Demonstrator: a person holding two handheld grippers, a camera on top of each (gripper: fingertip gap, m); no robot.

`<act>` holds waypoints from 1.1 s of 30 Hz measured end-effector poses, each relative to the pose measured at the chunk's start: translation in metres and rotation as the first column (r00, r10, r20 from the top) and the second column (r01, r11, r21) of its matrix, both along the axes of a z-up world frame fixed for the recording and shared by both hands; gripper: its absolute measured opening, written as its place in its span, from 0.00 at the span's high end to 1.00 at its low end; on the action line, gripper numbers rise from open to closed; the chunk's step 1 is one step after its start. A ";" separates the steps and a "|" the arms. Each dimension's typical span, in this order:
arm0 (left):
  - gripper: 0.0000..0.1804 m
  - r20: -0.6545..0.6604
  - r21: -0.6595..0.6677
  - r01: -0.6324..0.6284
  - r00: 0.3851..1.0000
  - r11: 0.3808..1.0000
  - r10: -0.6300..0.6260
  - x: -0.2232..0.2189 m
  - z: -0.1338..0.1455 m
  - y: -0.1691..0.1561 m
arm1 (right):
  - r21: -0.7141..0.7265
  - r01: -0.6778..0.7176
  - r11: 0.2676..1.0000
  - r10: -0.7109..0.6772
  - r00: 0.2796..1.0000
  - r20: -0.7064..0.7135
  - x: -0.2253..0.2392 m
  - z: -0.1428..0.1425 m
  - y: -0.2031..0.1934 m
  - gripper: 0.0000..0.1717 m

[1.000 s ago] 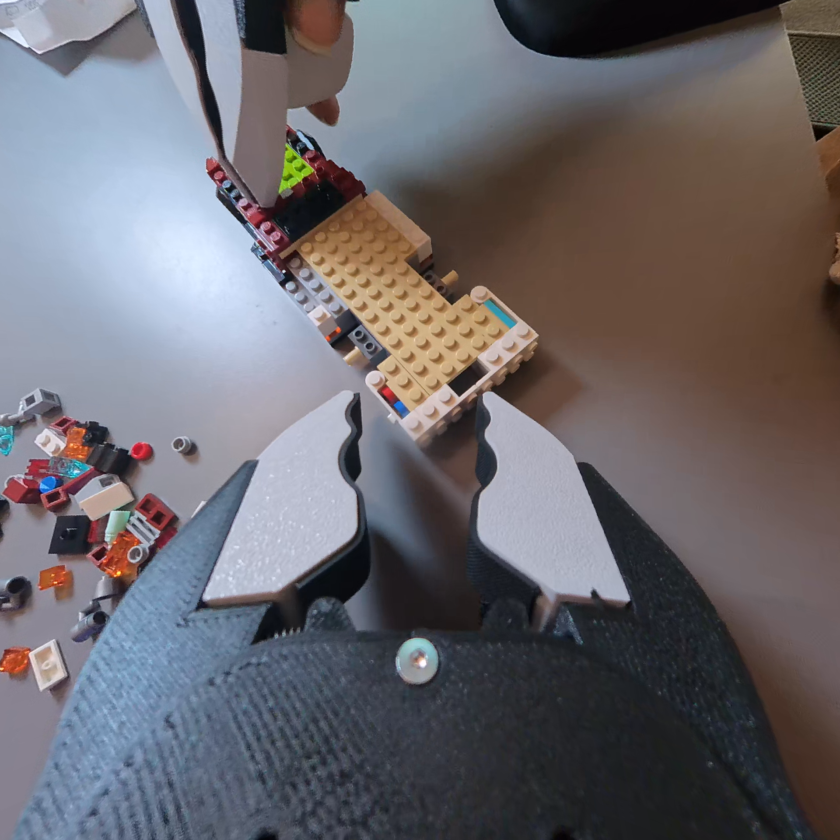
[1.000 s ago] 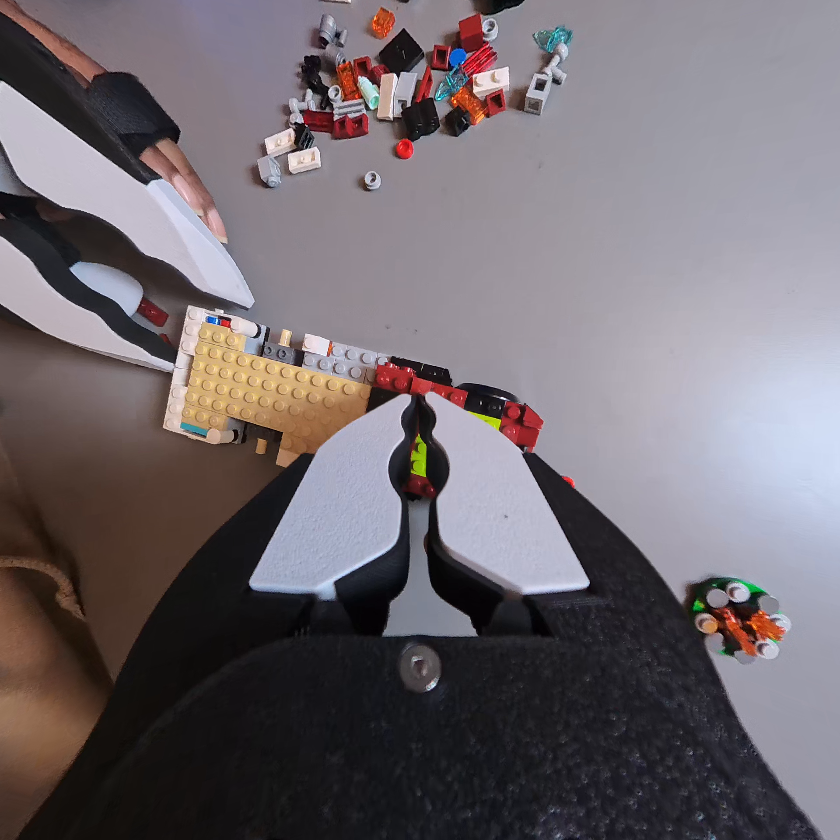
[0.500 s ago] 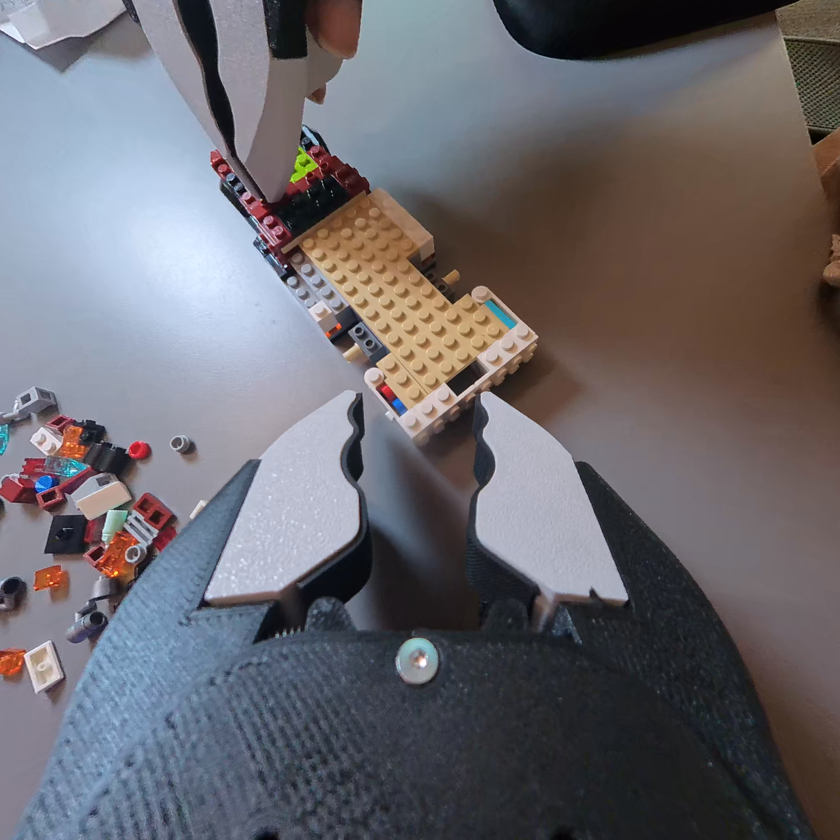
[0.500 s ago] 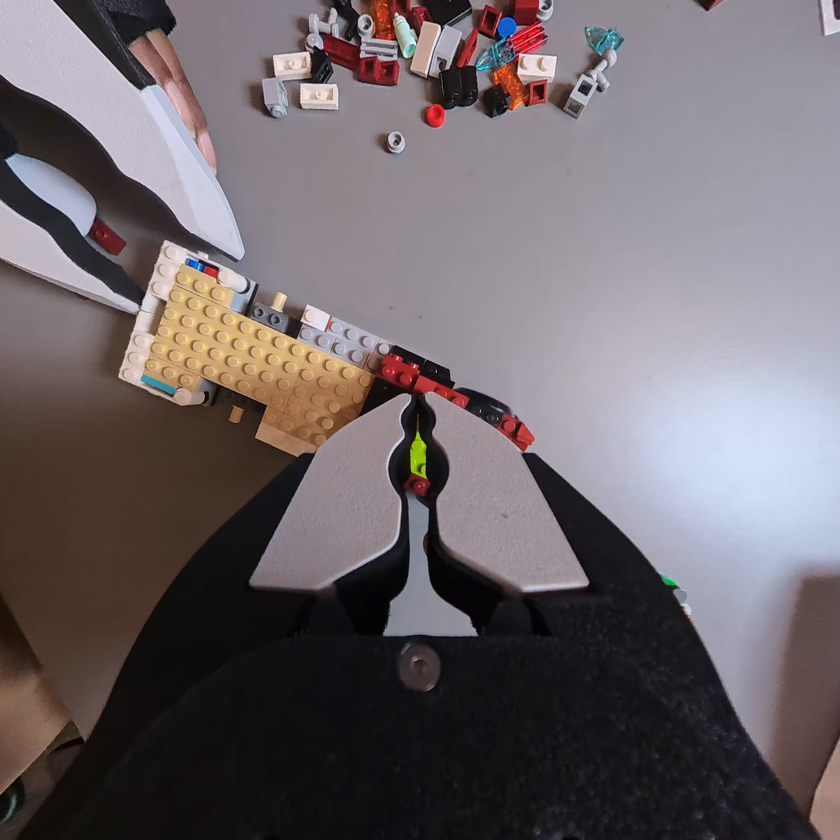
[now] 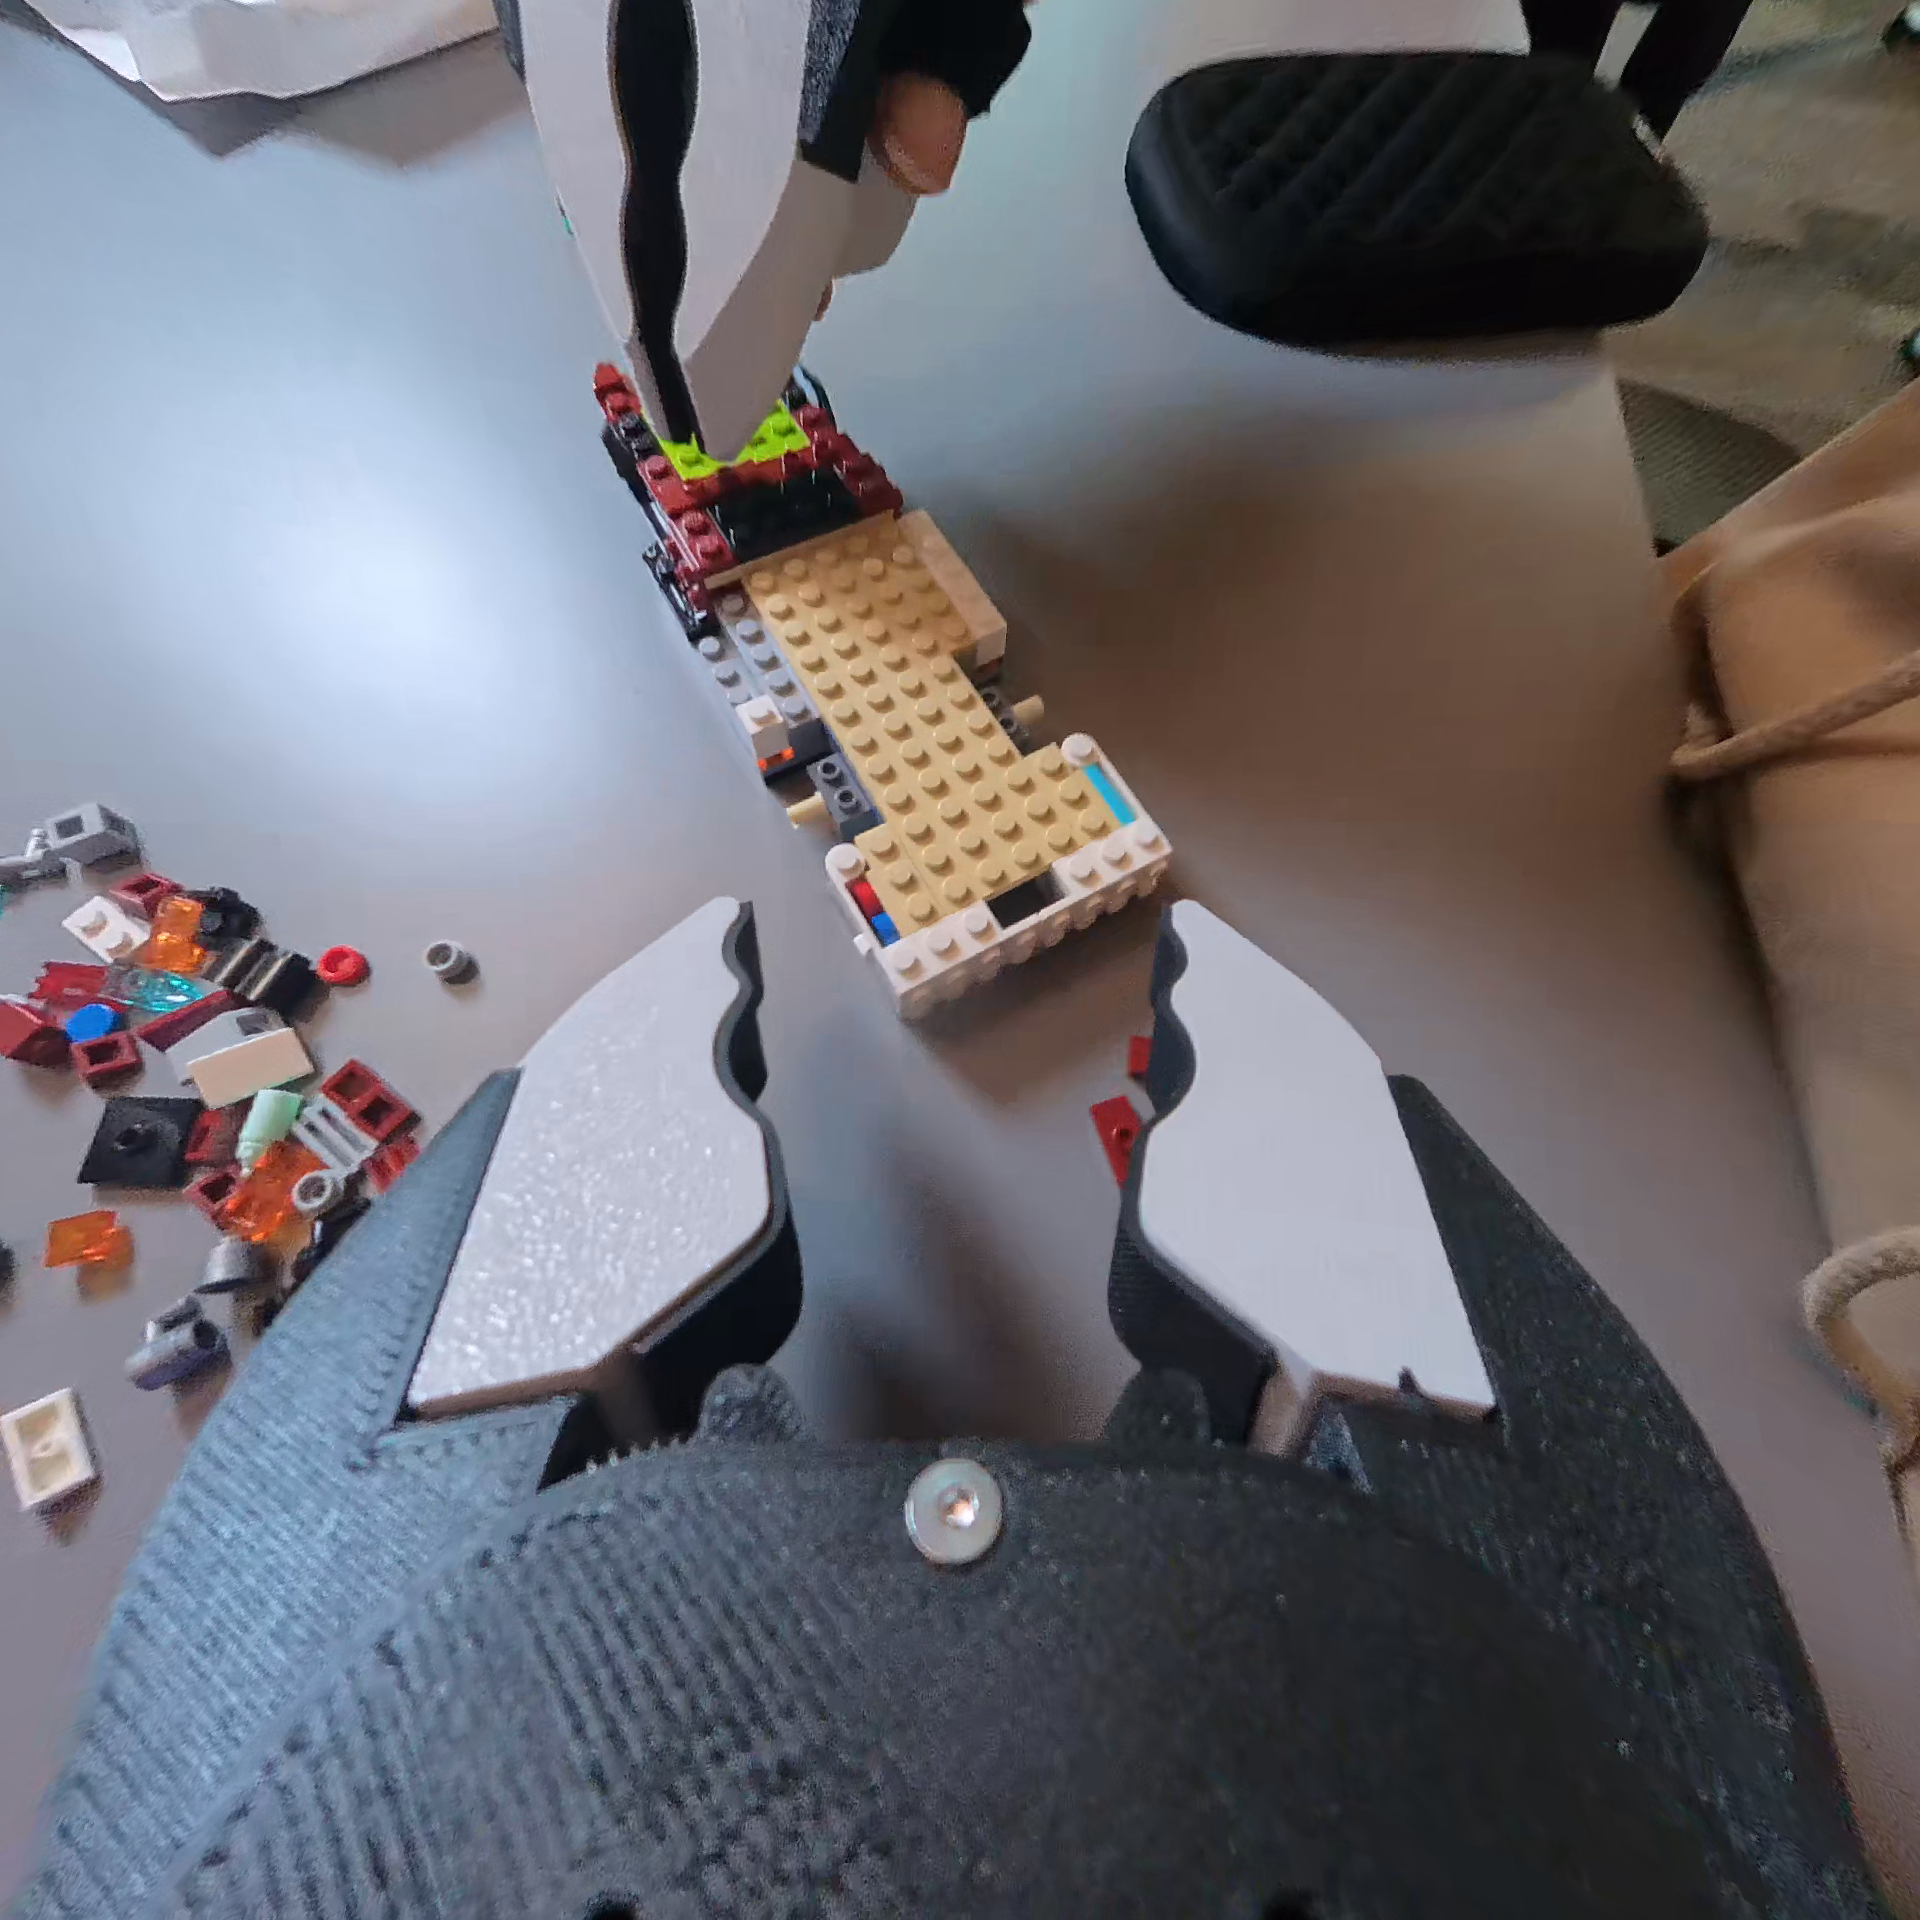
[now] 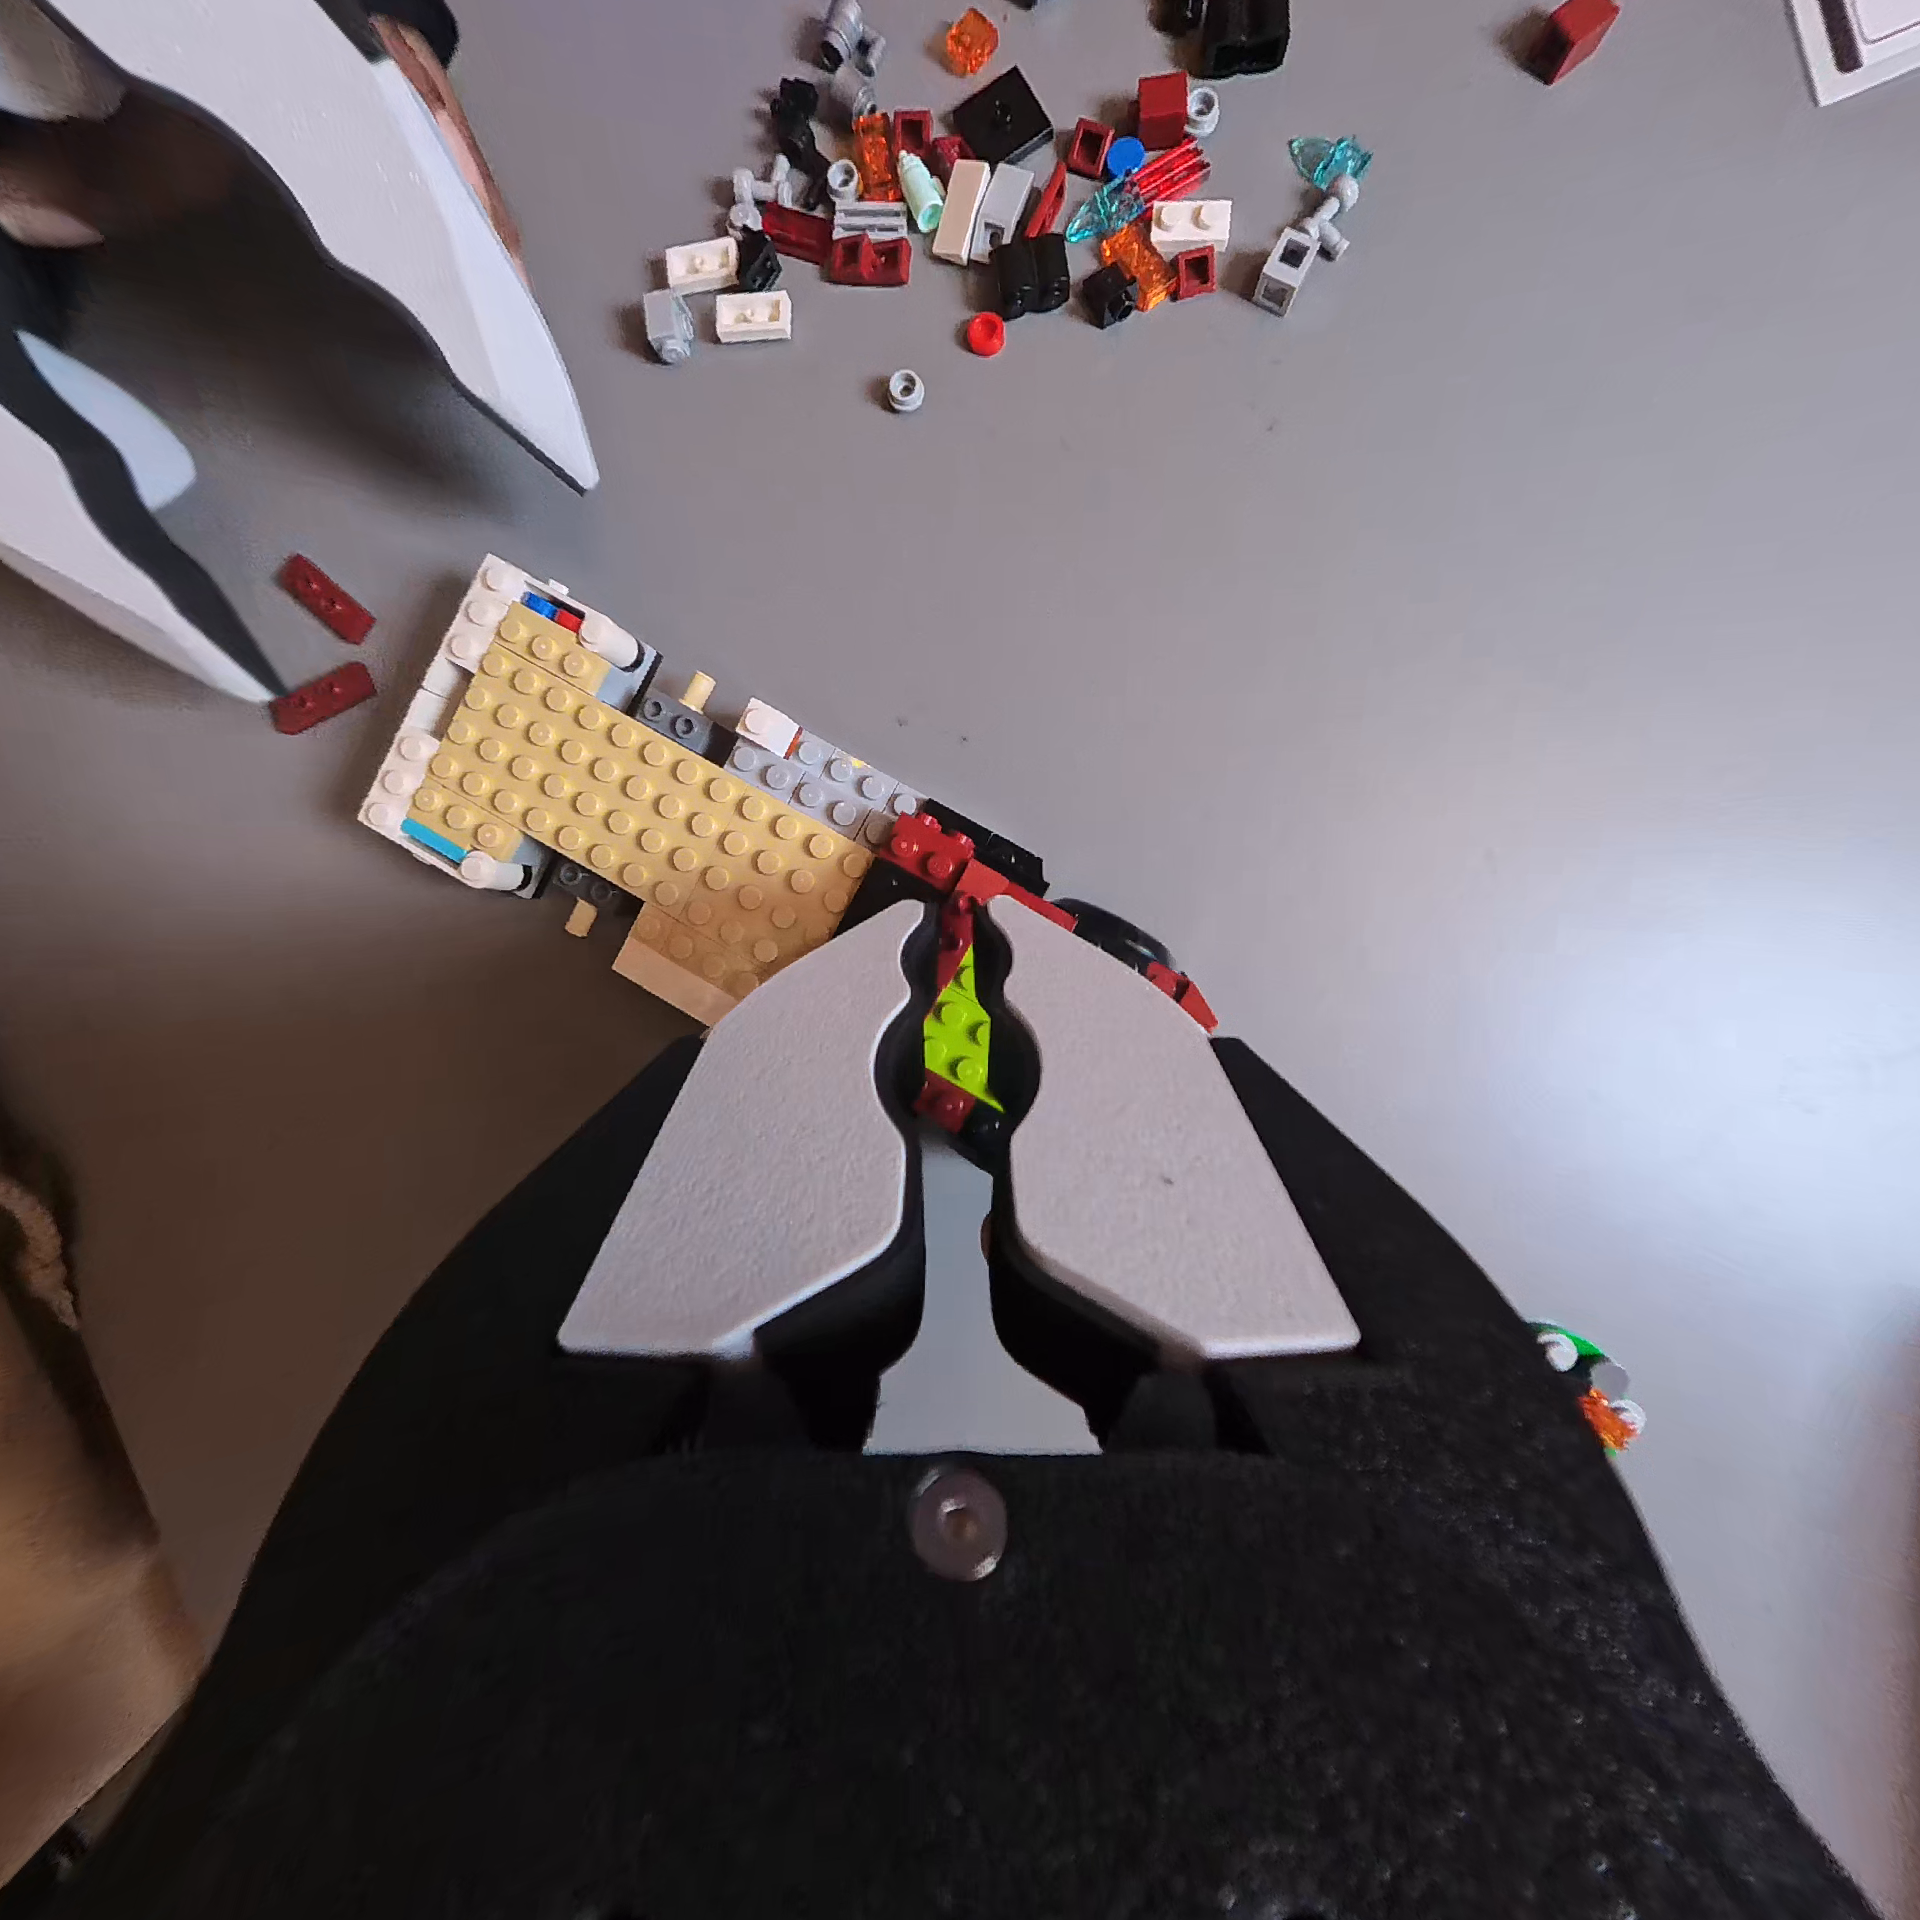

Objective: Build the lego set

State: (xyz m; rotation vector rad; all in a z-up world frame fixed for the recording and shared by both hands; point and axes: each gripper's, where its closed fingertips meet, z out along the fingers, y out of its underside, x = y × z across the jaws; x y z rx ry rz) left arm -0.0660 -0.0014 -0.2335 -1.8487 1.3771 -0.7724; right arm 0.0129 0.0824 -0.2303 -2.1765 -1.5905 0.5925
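Left of the brick model [image 5: 914, 717], a heap of loose bricks [image 5: 187, 1049] is lying on the grey table [image 5: 312, 520]. At the model's white end, the left gripper [image 5: 956, 935] is hanging with its jaws spread wide and holding nothing, two small dark red plates [image 6: 322, 655] lying just beside its right fingertip. Over the model's far, dark red end, the right gripper [image 6: 956, 914] is standing nearly closed, its tips touching the lime green plate [image 5: 764, 442]; whether they are pinching anything cannot be told.

We see a smooth grey tabletop [image 5: 312, 582] under soft glare, a black padded chair [image 5: 1403, 187] at its far right.
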 end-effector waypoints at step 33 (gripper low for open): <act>0.59 -0.077 -0.055 -0.071 0.995 0.996 0.066 0.022 -0.022 -0.003 | 0.060 -0.119 0.991 0.101 0.965 0.242 0.001 -0.009 0.000 1.00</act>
